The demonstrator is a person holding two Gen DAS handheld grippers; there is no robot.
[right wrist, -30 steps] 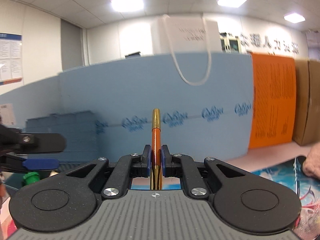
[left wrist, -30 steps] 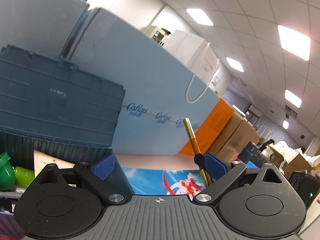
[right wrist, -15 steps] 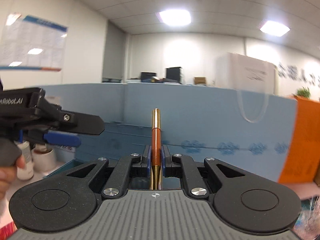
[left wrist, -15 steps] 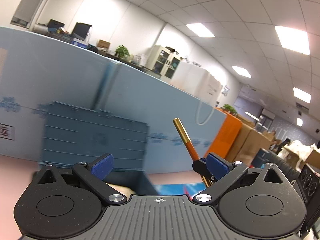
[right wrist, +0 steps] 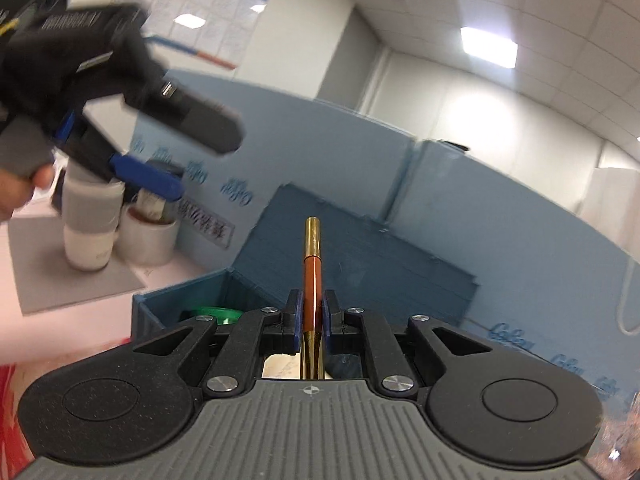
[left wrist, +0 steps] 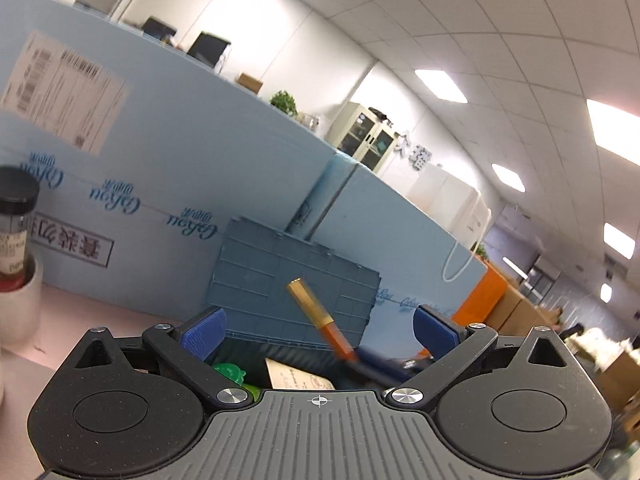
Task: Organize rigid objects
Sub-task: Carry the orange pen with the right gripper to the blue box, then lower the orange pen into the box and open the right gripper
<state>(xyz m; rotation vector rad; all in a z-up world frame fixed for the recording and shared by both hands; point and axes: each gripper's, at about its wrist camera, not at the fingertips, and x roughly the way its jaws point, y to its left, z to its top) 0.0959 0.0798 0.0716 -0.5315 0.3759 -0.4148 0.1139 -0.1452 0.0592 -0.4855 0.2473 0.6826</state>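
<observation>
Holding one orange-and-gold pen (right wrist: pixel 312 280) over one open blue crate (right wrist: pixel 192 300), two grippers in view.

Going left to right in the right wrist view: standing on a grey mat (right wrist: pixel 76 284), two white cups (right wrist: pixel 92 228), one with a jar in it; hovering above them, left gripper (right wrist: pixel 188 160) with blue pads spread wide and pinching nothing; lying inside the crate, one green object (right wrist: pixel 212 314); pressing together on the pen's orange barrel, right gripper (right wrist: pixel 311 316), gold tip pointing toward the crate's raised lid; backing everything, one light-blue foam wall (right wrist: pixel 520 240).
</observation>
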